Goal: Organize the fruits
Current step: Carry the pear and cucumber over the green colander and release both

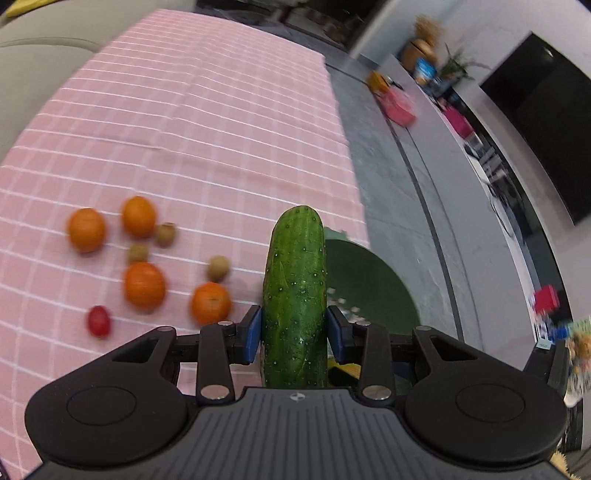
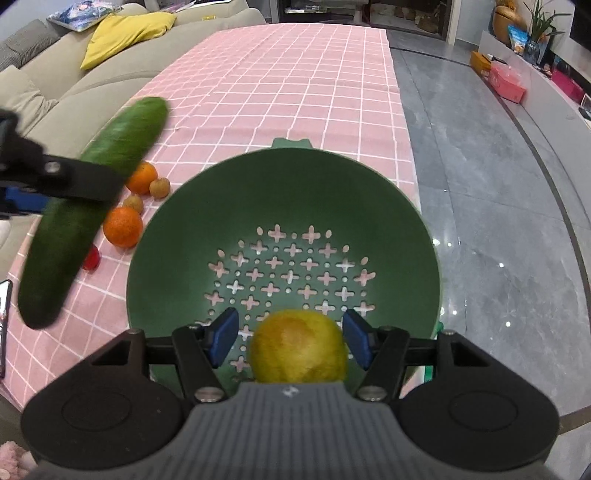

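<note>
Cucumber (image 1: 295,295), pinched at mid-length between the blue pads (image 1: 253,334) of my left gripper (image 1: 294,332), pointing forward along the fingers; both pads press flat against its skin. Seen from my right wrist, it (image 2: 92,210) hangs tilted in the air above the left part of the pink checked cloth (image 2: 288,81), clear of the table, with my left gripper (image 2: 55,177) clamped across it.

Colander (image 2: 284,184), green, with cross-shaped holes in its floor, standing on the cloth at the table's right edge. From my left wrist only part of it (image 1: 369,280) shows, behind and right of the cucumber.

Yellow-green fruit (image 2: 299,347), round, with an orange-brown blush, between the spread fingers of my right gripper (image 2: 291,338) over the colander's near side. A gap shows between the left pad (image 2: 223,336) and the fruit; on the right side I cannot tell whether the pad touches. Whether the fruit rests on the colander floor I cannot tell.

Loose fruit on the cloth, left of the colander: four oranges (image 1: 144,286), three small brown fruits (image 1: 218,268) among them, and one small red fruit (image 1: 98,321) nearest me. All lie apart from both grippers.

Sofa (image 2: 74,74) with a yellow cushion (image 2: 125,33) beyond the table's left side; grey floor (image 2: 480,184) to the right.
</note>
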A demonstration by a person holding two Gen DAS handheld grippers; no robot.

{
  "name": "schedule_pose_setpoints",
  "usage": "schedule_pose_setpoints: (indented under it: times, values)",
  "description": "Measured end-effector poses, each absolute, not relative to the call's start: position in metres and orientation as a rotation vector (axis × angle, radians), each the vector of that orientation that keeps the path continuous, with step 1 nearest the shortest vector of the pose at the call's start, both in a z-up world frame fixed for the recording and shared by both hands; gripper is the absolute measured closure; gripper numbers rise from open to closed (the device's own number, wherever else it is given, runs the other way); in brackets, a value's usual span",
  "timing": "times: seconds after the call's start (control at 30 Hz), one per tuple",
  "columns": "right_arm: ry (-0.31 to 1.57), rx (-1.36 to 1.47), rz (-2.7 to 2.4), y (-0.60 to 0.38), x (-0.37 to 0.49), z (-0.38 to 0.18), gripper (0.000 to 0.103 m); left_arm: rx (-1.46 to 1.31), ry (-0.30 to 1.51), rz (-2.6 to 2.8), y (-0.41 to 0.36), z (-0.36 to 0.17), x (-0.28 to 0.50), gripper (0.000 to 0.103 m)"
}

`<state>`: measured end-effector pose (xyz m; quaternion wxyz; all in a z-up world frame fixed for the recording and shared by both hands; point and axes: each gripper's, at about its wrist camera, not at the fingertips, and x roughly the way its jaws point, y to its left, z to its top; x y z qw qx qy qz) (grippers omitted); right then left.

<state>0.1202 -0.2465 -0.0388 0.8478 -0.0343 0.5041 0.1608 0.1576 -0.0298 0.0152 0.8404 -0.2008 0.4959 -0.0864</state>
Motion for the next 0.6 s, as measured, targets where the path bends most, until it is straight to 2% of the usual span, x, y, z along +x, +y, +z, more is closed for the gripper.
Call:
schedule_pose_setpoints:
  times: [0.1,0.6]
  values:
    - [1.052,-0.046,0.33,-0.251,0.12,-0.039,0.039,-0.372,1.088,-0.213,-0.048,0.012,0.169,0.062]
    - [0.996,0.089,0.26,-0.271,0.126,-0.043,0.037,-0.194,1.307,-0.232,-0.092,-0.036,0.193,0.062]
